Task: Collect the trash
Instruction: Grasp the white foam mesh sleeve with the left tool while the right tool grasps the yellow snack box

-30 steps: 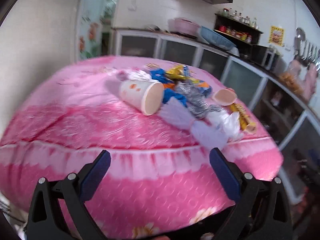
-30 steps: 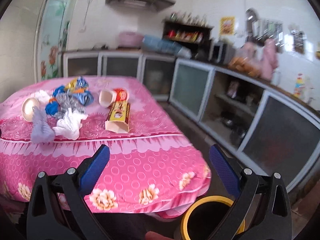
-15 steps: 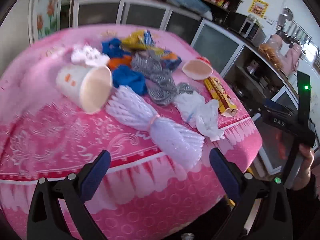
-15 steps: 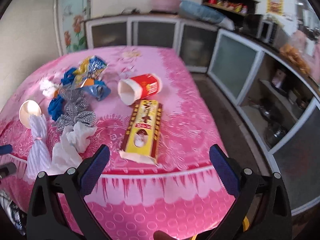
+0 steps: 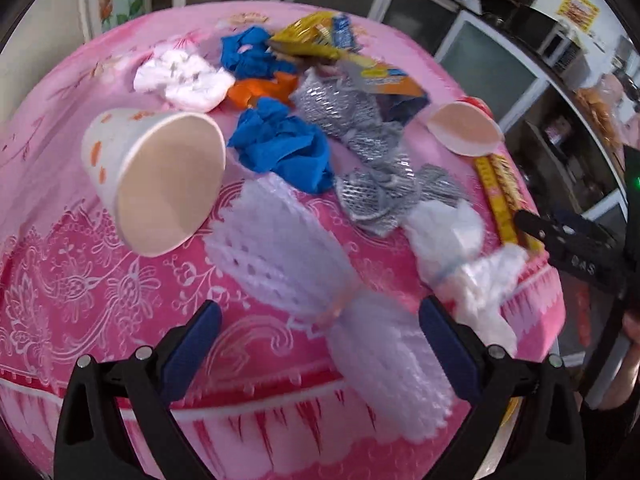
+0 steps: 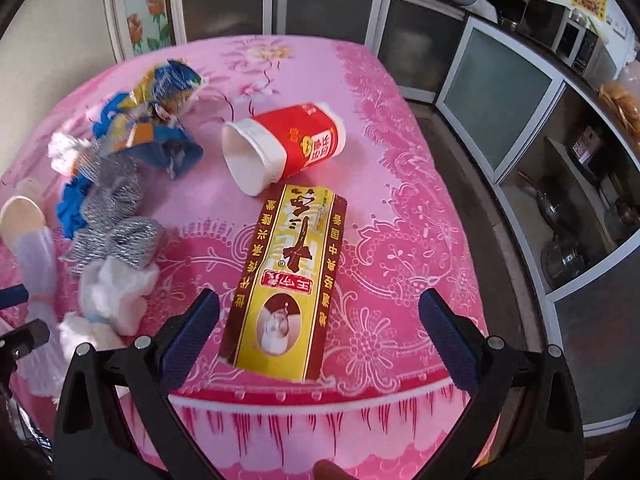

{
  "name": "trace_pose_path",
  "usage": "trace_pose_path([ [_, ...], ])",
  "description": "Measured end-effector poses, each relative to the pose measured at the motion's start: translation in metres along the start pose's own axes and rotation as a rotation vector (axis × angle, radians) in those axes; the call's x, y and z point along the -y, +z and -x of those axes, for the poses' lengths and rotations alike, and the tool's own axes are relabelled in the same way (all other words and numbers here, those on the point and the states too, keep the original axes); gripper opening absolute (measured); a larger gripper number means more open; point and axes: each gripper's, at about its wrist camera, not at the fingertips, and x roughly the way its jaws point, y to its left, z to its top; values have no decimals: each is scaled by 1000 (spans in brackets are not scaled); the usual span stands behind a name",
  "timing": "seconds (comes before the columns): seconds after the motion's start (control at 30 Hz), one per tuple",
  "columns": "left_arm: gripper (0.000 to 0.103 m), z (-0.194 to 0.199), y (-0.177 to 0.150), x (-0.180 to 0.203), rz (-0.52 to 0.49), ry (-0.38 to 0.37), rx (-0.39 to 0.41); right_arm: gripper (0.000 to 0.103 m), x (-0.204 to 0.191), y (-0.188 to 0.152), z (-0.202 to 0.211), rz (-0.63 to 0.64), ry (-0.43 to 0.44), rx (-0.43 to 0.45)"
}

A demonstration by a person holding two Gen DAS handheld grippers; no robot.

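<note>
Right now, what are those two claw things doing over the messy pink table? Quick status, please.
Left gripper open above white foam netting. Right gripper open above yellow carton. Nothing held. No obstruction.

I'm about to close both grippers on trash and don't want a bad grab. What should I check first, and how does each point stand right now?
1. Left gripper open: ok.
2. White foam net between the left fingers: ok, lying crosswise.
3. Right gripper open: ok.
4. Yellow carton between the right fingers: ok, near end only.
5. Carton free of the red cup: cannot tell, they lie very close.
6. Bin ready for the drop: cannot tell, none in view.
</note>
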Motion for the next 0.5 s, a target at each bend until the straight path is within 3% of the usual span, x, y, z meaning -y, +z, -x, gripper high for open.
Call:
trace_pose_path([
  [0.13, 95, -10, 8, 1, 9, 4, 5, 95, 6, 2, -15, -38, 54, -53],
  [0.33, 87, -16, 21, 1, 33, 0, 16, 80, 7, 0, -26, -62, 100, -100],
  [0.43, 67, -18, 23, -1, 29, 24, 26, 66, 6, -1, -29, -73, 94, -102],
  [0.47, 55, -17, 24, -2, 34, 21, 30, 52, 6, -1, -30, -74, 87, -99],
  [0.5, 46, -16, 24, -3, 35, 14, 33, 52, 7, -1, -29, -86, 89, -94],
])
